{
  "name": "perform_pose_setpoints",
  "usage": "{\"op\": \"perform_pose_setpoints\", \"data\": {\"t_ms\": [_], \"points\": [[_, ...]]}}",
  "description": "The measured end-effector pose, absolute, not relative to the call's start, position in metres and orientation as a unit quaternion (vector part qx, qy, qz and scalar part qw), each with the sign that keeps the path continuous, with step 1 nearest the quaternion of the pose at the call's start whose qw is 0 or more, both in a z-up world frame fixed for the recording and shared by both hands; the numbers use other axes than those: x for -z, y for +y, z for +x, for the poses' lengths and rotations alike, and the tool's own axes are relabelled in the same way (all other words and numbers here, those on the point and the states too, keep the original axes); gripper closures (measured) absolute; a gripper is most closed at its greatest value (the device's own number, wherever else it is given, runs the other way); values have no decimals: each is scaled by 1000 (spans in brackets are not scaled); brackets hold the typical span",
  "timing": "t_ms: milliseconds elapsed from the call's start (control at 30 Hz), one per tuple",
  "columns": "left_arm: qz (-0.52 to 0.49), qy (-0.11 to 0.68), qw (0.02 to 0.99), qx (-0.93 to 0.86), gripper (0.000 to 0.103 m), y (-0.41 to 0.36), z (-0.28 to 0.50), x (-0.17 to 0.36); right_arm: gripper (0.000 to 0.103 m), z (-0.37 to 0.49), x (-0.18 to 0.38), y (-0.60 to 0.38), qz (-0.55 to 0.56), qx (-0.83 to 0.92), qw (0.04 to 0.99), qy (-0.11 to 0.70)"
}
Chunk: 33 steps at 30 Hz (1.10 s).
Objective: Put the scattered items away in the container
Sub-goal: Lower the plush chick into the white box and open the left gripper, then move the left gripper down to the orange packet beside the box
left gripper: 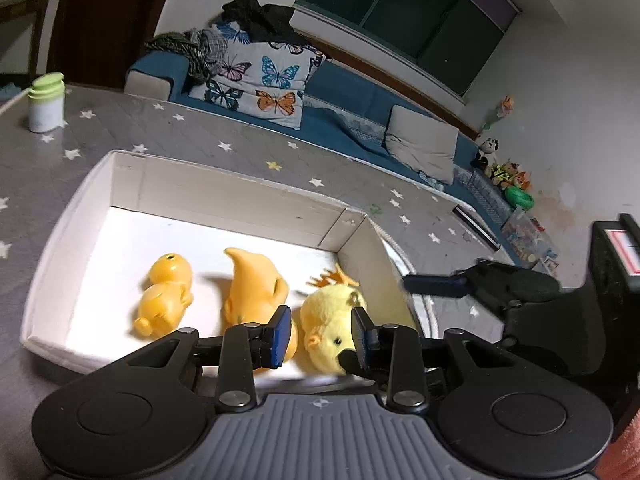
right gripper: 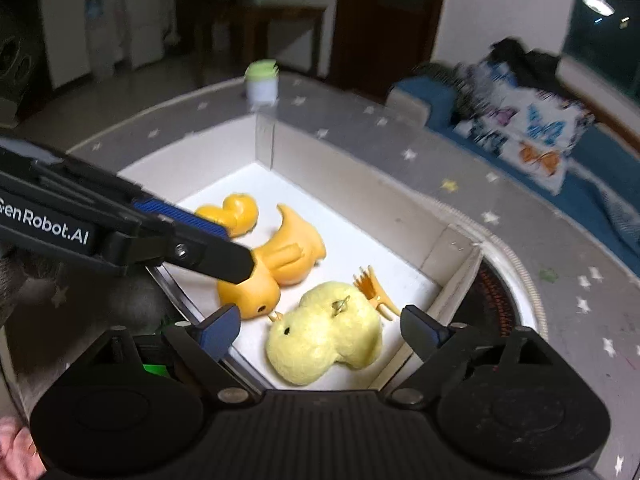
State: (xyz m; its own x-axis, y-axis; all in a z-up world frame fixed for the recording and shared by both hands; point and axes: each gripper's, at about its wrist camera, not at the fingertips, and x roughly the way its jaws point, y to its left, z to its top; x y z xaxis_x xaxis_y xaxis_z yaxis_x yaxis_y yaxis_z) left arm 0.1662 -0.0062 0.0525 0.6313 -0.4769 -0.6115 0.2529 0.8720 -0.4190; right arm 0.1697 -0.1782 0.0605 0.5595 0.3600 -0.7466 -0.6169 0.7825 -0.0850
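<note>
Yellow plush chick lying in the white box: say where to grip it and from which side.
Grip the fluffy yellow plush chick across its narrower waist between head and body, coming from above. It lies on its side on the floor of the white cardboard box, the near wall close beside it, so side approaches look cramped.

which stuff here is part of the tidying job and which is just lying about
Part of the job:
white box
plush chick
big orange duck
small orange duck
orange hair clip

Just lying about:
green-lidded jar
butterfly quilt
grey cushion
heap of toys against the wall
</note>
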Motion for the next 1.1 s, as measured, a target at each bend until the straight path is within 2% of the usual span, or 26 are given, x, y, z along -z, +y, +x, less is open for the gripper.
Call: {"op": "perform_pose_setpoints", "data": {"t_ms": [67, 367, 633, 1100], "points": [[-141, 370, 896, 202, 68, -5, 156, -53, 0, 157, -63, -181, -157, -271, 881, 355], [-137, 347, 909, 185, 68, 7, 112, -54, 0, 104, -66, -185, -100, -237, 924, 284], [-150, 343, 915, 152, 68, 19, 83, -43, 0, 63, -51, -185, -62, -201, 944, 256], [-131, 375, 910, 116, 68, 13, 68, -20, 0, 15, -18, -192, 8, -173, 948, 266]]}}
